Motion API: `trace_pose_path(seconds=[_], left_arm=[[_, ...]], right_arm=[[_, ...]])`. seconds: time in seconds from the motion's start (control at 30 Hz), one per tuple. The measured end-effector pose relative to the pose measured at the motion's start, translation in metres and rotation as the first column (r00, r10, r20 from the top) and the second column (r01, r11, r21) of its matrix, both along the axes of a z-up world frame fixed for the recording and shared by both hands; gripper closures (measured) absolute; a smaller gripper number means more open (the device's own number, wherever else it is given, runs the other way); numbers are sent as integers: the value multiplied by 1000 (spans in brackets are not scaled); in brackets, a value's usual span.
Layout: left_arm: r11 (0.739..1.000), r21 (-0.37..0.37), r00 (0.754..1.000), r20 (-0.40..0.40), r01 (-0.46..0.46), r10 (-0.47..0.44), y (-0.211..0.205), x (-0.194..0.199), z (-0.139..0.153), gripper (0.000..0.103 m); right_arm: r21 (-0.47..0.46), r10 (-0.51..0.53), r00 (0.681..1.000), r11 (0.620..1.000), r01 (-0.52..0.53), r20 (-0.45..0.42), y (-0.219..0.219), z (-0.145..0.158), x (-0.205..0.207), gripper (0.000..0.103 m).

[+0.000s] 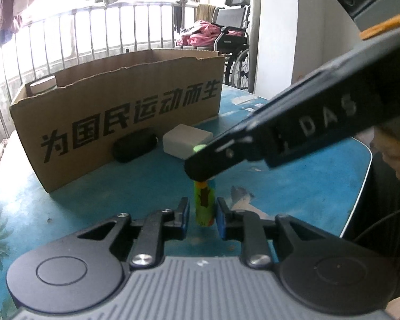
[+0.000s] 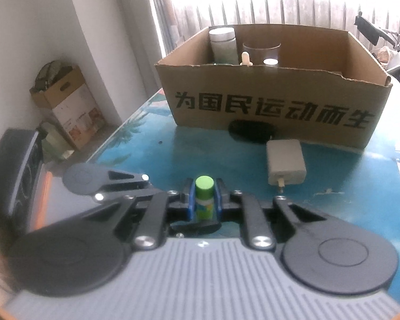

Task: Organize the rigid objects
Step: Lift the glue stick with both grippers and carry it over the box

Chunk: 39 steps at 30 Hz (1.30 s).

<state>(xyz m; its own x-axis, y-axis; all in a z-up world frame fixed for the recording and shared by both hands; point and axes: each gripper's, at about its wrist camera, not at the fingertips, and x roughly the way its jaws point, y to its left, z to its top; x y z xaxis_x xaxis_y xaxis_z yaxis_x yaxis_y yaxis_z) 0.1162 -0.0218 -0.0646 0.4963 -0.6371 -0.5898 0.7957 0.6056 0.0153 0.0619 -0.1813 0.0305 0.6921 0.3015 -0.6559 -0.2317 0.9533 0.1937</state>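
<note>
Right gripper (image 2: pixel 204 200): clamped on the green-capped tube (image 2: pixel 204 198); blue pads press both sides just under the cap, so the tube stands upright between them, base near the tabletop (contact with the table hidden).
Left gripper (image 1: pixel 202 214): jaws stand a little apart either side of the tube's lower body (image 1: pixel 204 205); gaps show on both sides, so it steadies nothing at present; likely placed as a guide while the other hand takes the load.
Tube: on the near side of the blue table (image 1: pixel 293 186), well short of the box; held high on the body, which leaves the base free for setting down.
Cardboard box (image 2: pixel 274 106): open-topped, evidently the collecting place; a jar (image 2: pixel 223 44) and other small containers already stand inside.
Still outside: white charger (image 2: pixel 286 162) flat on the table; a dark oval case (image 2: pixel 252 130) touching the box's front wall.
Judgement: tube goes in next; the lift must clear the torn front rim.
</note>
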Motion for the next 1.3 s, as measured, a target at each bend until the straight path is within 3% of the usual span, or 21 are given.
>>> trace_pose_path(seconds=[0.13, 0.53, 0.83, 0.97, 1.3], left_arm=[[1000, 27, 1000, -22, -7, 8, -5, 3, -4, 86], [999, 39, 1000, -18, 3, -2, -7, 4, -4, 87], [999, 49, 1000, -25, -3, 4, -9, 4, 0, 79], [998, 58, 1000, -24, -5, 7, -9, 4, -1, 86], [998, 62, 1000, -27, -6, 7, -10, 5, -1, 86]], right_arm=[[-9, 6, 1000, 1000, -6, -16, 0, -4, 1, 90], [33, 8, 999, 999, -7, -35, -5, -4, -3, 88], [39, 0, 999, 999, 1, -38, -8, -5, -4, 89], [43, 5, 999, 999, -3, -39, -7, -4, -4, 89], [42, 2, 1000, 999, -1, -30, -6, -2, -4, 88]])
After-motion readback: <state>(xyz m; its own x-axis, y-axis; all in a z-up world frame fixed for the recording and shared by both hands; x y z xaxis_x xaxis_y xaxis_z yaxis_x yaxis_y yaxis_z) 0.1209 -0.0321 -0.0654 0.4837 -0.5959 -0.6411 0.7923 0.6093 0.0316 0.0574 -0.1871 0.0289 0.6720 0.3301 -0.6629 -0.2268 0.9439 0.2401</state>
